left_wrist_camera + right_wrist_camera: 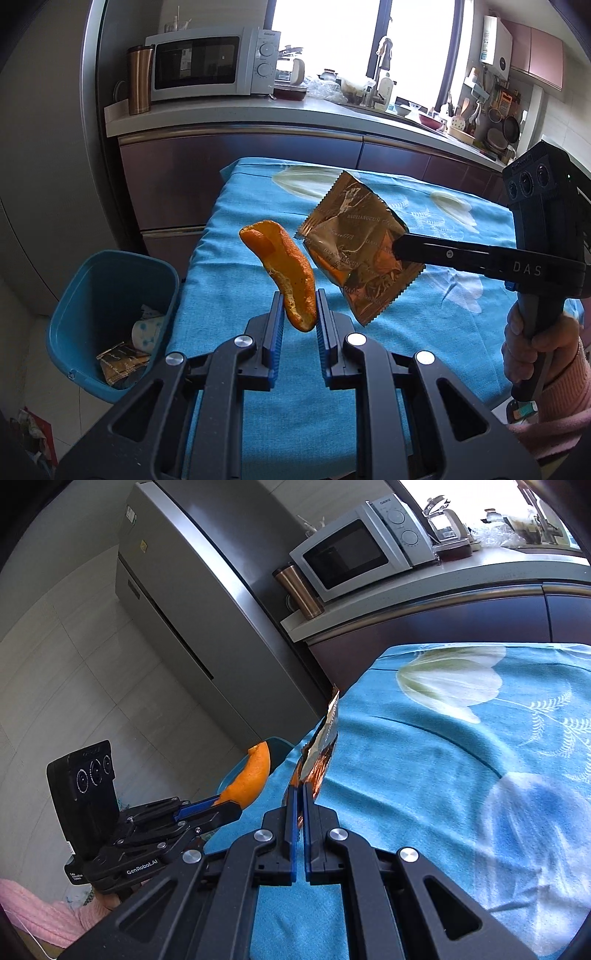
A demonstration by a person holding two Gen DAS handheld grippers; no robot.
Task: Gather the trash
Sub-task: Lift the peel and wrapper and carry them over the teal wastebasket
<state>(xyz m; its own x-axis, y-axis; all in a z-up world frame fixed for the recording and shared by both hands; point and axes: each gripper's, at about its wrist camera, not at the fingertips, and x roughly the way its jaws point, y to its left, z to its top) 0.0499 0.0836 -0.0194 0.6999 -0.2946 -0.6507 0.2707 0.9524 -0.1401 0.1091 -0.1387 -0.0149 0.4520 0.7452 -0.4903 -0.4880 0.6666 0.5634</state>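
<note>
My left gripper (298,308) is shut on an orange peel (284,266) and holds it above the left edge of the blue-clothed table (424,332). My right gripper (397,249) is shut on a brown foil snack wrapper (354,243), held in the air just right of the peel. In the right wrist view the wrapper (320,749) stands edge-on between the right gripper's (300,788) closed fingers, and the left gripper (225,805) with the peel (251,775) is to the left. A blue trash bin (110,321) stands on the floor left of the table, holding a wrapper and crumpled paper.
A kitchen counter (258,114) runs behind the table with a microwave (210,66), a metal tumbler (139,79) and a sink area with utensils. A steel fridge (207,620) stands at the left. Some litter (33,435) lies on the floor at lower left.
</note>
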